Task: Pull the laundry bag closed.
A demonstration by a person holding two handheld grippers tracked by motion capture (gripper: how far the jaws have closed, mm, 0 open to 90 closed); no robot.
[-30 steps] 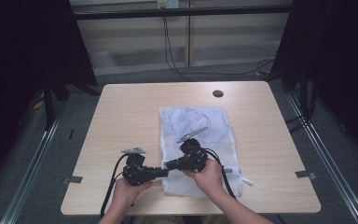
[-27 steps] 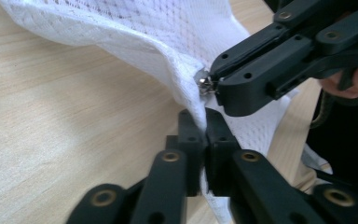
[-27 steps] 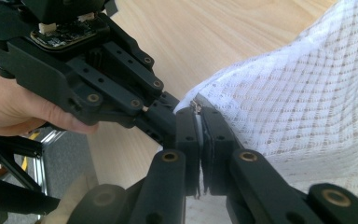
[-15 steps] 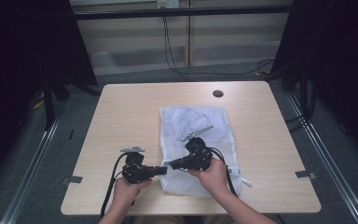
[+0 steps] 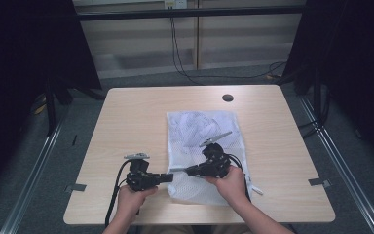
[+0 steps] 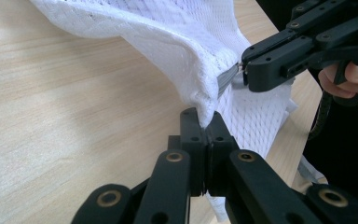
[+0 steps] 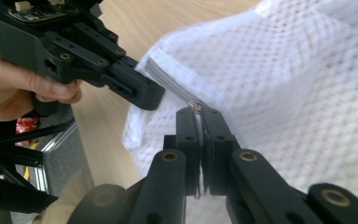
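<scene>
- Black jaws of the left gripper point(image 6: 204, 122) stand pressed together in the left gripper view, pinching a fold at the edge of the white mesh bag point(image 6: 186, 42); they have just closed on it
- White netting rises out of that pinch in a lifted ridge and drapes back down to the wooden table point(image 6: 51, 93) on both sides
- Right gripper point(image 7: 201, 117) has its jaws closed as well, clamped on a small metal zipper pull point(image 7: 196, 107) at the bag's hem, where grey zipper tape point(image 6: 227, 77) runs along the edge
- The two grippers meet nose to nose at the same near-left corner of the bag; in the left gripper view the right gripper's tip sits just above and beside the left one's pinch, apart from it
- From the high view the left gripper point(image 5: 169, 177) lies low and level at the bag's left edge, and the right gripper point(image 5: 180, 170) reaches in from over the bag, each held in one hand point(image 5: 131, 197)
- Mesh bag point(image 5: 199, 131) lies flat on the table's middle, long side running away from the person, its near end under the right hand point(image 5: 231, 183)
- A light bundle shows through the netting in the far half
- A dark round grommet point(image 5: 227, 97) sits in the tabletop beyond the bag, well apart from it
</scene>
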